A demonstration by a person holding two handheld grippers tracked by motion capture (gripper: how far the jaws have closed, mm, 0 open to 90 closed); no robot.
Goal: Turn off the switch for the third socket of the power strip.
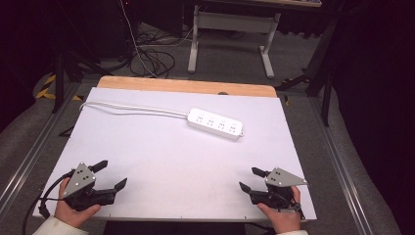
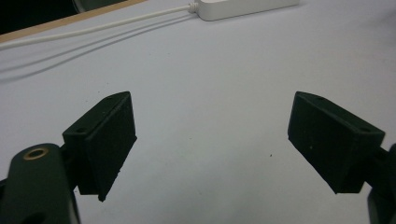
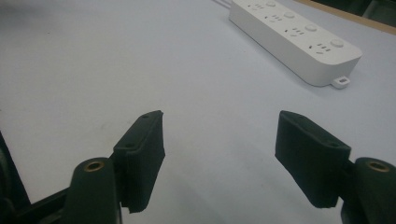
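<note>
A white table (image 1: 161, 156) carries a white power strip (image 1: 215, 124) toward its far side, right of centre, its cord (image 1: 132, 110) trailing left. At the near left corner the left gripper (image 1: 111, 175) rests with jaws wide and empty; at the near right the right gripper (image 1: 249, 178) is likewise spread wide, holding nothing, well apart from the strip.

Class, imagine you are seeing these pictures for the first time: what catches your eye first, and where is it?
First, the white power strip lying toward the far side of the pale table, its white cord trailing off to the far left. Then the two hand-held tools at the near edge: the left gripper and right gripper, both with black jaws spread wide and nothing between them.
</note>
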